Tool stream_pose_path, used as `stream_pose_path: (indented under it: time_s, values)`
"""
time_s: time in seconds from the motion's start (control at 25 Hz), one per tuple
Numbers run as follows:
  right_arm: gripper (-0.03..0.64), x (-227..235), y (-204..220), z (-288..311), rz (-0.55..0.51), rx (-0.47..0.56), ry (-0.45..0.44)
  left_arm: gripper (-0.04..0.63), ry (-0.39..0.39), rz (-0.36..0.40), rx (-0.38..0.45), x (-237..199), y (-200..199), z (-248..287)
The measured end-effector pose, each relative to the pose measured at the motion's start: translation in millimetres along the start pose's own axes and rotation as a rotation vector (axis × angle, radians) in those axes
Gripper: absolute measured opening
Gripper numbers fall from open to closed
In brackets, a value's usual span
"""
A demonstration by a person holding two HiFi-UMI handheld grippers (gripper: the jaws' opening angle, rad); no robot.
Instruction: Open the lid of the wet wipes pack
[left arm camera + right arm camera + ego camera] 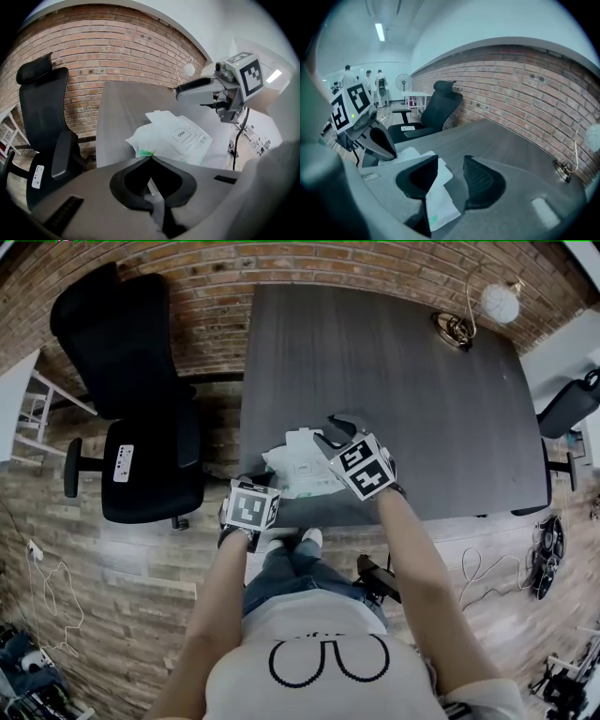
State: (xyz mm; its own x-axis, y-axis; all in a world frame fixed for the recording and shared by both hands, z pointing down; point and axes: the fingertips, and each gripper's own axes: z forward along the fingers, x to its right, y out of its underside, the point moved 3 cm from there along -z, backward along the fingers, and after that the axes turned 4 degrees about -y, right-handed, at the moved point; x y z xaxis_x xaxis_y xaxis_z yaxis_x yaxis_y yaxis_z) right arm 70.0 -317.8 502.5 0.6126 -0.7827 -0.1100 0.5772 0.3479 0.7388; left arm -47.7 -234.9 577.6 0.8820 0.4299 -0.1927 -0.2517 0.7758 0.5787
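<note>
Wet wipes pack [298, 468]: soft, crinkled white film pouch at the near edge of a dark grey wood-grain table [403, 381]. Left gripper [150, 157]: jaws pinched together on the pack's green-tinted end seam. Right gripper [451, 165]: ribbed black jaws apart, gripping nothing, raised above the pack. Only the left gripper view shows the flat rectangular lid [182, 134], marked OPEN, lying closed.

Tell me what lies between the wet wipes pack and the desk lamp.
Head view: bare table from wet wipes pack to desk lamp, except the right gripper over the pack.
</note>
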Motion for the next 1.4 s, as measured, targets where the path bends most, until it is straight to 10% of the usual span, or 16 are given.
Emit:
stream_pose_path:
  time_s: [0.24, 0.56, 0.8, 1.4]
  values:
    - [0.164, -2, -6, -37, 0.029, 0.068, 0.081, -0.002, -0.007, -0.027, 0.04, -1, -10, -14]
    - [0.109, -1, -27, -94, 0.092, 0.231, 0.244, -0.002, -0.02, -0.047, 0.299, -10, -68, -70]
    - [0.0, -9, -51, -133, 0.062, 0.327, 0.348, -0.002, -0.042, 0.045, 0.466, -4, -104, -114]
    - [-0.003, -8, -95, -221, -0.011, 0.517, 0.541, -0.002, -0.112, 0.229, 0.947, 15, -172, -230]
